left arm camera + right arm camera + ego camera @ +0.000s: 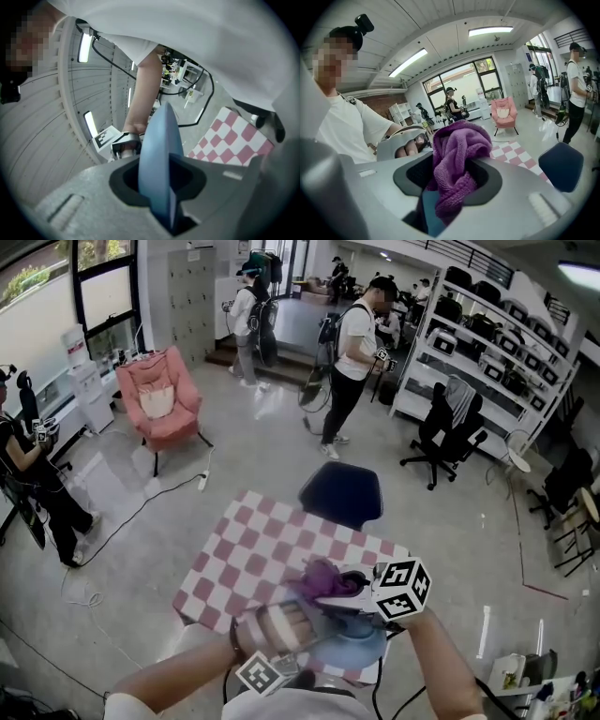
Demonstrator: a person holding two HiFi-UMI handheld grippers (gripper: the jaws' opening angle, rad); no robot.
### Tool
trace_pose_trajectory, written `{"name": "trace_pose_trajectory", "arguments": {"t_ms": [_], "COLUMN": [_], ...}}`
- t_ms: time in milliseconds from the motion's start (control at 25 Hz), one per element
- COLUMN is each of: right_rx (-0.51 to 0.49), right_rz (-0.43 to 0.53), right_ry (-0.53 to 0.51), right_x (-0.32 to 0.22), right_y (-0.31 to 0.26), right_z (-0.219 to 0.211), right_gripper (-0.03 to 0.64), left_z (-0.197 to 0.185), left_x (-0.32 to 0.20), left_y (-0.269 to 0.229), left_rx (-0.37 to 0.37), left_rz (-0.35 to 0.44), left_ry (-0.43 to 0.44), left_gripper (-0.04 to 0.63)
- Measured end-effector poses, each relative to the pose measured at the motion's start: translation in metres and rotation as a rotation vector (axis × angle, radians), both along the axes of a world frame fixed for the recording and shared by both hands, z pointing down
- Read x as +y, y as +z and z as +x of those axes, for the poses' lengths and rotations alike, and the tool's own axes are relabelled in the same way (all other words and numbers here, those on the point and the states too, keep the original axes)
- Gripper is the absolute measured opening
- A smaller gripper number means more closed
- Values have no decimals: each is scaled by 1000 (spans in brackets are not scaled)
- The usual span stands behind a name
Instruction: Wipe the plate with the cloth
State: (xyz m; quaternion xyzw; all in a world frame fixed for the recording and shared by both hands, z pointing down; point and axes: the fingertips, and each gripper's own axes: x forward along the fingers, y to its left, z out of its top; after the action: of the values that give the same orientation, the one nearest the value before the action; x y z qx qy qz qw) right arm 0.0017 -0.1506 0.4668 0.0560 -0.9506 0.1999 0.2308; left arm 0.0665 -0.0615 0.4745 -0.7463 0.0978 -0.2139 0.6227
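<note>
Left claw (161, 197) clamped on plate (158, 140) rim: stiff, likely slick, breakable. Right claw (450, 197) pinches bunched purple cloth (459, 145): soft, light.

Plate (158, 154) showing plain pale blue. Cloth (457, 159) showing solid purple. Table (253, 559) wearing pink-and-white check, squares running in even rows. Marker cube (403, 588) displaying black squares on white. Chair (340, 493) showing dark navy. Armchair (173, 381) showing salmon pink, cushion (157, 401) on it looking cream. Floor (150, 549) appearing pale grey.
</note>
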Motion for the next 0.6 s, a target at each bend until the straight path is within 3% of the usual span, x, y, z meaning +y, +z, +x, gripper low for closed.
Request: {"name": "trace_pose_trajectory", "arguments": {"t_ms": [400,600], "right_rx": [74,6], "right_rz": [-19,-82], "right_ry": [117,181], "right_x": [-33,-47], "right_y": [29,35], "right_z": [38,62], "right_gripper": [170,170], "left_z": [-11,-17], "left_x": [-13,-15], "left_y": [-6,-13], "left_rx": [10,32], "left_rz": [20,45], "left_ry": [-8,-23], "left_gripper": [78,78]}}
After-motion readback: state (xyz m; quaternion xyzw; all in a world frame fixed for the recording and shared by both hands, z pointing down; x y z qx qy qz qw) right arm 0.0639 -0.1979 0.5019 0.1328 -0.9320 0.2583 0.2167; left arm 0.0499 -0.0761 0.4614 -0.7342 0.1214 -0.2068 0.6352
